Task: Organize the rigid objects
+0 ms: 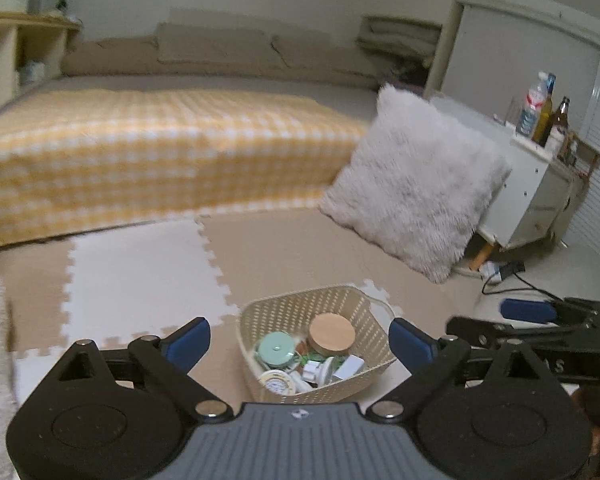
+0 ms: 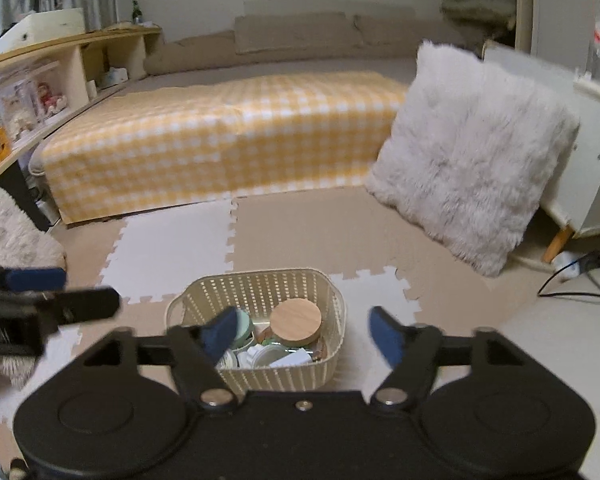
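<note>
Fingers of both grippers, left [image 1: 299, 342] and right [image 2: 304, 332], spread wide and empty above the basket [image 2: 256, 288], whose stiff, probably light jar [image 2: 296, 317] (smooth wooden lid) suits a side grip.

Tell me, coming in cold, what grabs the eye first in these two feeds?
The cream basket on the foam floor mat, packed with small items under a wooden-lidded jar, sits straight ahead of both open grippers. Behind it lie the yellow checked bed cover and, to the right, a fluffy white cushion.
</note>
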Available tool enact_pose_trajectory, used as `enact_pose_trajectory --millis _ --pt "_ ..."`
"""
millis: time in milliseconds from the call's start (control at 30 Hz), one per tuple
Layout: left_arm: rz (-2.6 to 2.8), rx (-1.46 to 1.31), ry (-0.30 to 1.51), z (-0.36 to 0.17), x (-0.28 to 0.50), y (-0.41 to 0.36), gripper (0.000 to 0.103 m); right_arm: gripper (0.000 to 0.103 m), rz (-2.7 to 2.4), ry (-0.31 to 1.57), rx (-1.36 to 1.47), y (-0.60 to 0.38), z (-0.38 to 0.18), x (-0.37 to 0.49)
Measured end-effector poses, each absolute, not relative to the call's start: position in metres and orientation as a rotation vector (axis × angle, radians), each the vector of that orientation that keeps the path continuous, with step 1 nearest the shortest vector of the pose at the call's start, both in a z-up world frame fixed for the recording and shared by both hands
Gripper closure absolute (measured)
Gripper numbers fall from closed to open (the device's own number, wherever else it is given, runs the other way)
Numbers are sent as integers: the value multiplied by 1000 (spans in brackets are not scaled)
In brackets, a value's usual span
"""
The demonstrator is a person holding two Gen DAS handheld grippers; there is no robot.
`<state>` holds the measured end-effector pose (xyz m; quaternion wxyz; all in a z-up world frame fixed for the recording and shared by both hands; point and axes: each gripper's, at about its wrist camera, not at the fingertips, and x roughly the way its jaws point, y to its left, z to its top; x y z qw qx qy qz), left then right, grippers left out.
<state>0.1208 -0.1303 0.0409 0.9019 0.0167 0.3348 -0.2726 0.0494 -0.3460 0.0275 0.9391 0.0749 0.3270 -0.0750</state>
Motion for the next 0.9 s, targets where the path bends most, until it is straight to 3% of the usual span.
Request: enact_pose_trajectory --millis 400,900 --pt "-406 40 598 52 59 -78 0 6 -159 586 106 -318 36 -12" --pt "-261 97 545 27 31 -58 0 0 -208 478 69 -304 22 -43"
